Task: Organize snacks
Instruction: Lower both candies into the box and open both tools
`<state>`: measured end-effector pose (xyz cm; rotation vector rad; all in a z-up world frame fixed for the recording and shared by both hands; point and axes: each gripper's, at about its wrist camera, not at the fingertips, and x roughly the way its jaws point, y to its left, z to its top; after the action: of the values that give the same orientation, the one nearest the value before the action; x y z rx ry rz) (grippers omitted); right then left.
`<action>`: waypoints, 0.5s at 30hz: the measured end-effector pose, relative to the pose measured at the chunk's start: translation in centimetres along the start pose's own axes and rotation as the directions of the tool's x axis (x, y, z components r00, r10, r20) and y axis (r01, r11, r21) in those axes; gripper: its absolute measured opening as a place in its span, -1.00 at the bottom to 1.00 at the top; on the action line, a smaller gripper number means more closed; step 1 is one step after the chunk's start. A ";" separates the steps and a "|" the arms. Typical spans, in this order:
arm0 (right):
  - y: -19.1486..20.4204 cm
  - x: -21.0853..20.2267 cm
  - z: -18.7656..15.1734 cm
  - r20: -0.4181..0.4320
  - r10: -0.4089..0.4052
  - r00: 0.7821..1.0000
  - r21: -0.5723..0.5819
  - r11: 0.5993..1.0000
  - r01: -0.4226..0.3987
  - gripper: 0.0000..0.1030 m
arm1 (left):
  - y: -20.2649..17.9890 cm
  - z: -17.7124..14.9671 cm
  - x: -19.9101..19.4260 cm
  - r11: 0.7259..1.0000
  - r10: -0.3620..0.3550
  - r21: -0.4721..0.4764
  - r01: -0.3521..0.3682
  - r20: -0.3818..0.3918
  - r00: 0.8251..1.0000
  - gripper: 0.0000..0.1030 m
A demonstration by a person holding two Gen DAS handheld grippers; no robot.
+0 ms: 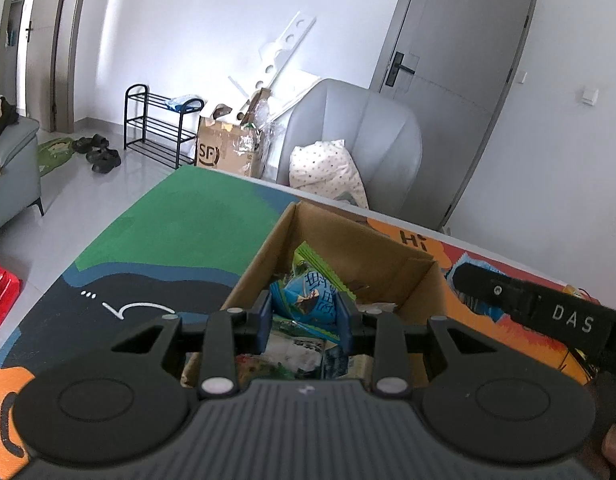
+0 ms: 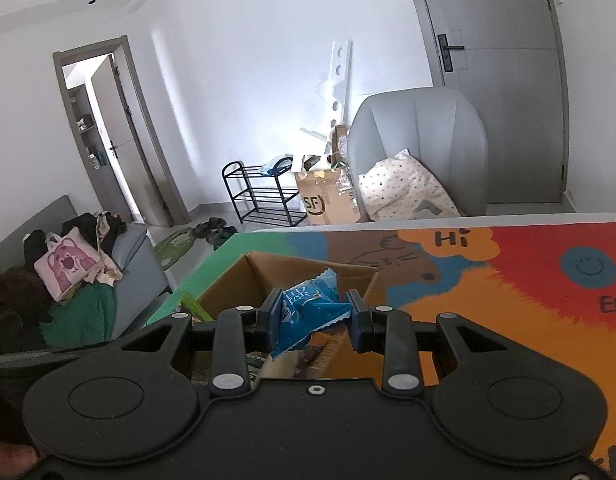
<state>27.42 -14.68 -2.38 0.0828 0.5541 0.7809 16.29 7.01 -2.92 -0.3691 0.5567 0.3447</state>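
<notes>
Jaws of right gripper pinched on blue packet, long axis tilted upper right; left gripper clamped on blue-green packet over cardboard box.

matt cardboard box, glossy plastic snack packet.

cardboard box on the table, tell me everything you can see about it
The cardboard box is plain brown, open at the top, with creased walls. It stands on the colourful table mat, at the green part, and holds a loose pile of snack packets. Both grippers hang over it, each shut on a blue packet: the left gripper and the right gripper. Neither visibly touches the box.
</notes>
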 end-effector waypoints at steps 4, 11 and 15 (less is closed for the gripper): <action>0.3 0.5 0.0 -0.011 0.001 1.000 -0.005 1.000 -0.001 -0.40 | 0.1 0.2 0.9 1.000 -0.008 -0.004 0.008 -0.010 1.000 -0.38; 0.2 1.7 0.4 -0.031 -0.011 0.999 0.004 1.000 0.011 -0.40 | 0.6 0.7 2.4 0.999 -0.018 -0.031 0.017 -0.024 1.000 -0.22; 0.2 2.3 0.6 -0.039 -0.011 0.999 0.011 1.000 0.011 -0.40 | 0.9 1.0 2.1 0.999 -0.010 -0.045 0.010 -0.005 1.000 -0.10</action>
<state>28.90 -12.88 -2.86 0.0746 0.5958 0.7699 18.00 8.68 -3.58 -0.4162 0.5531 0.3471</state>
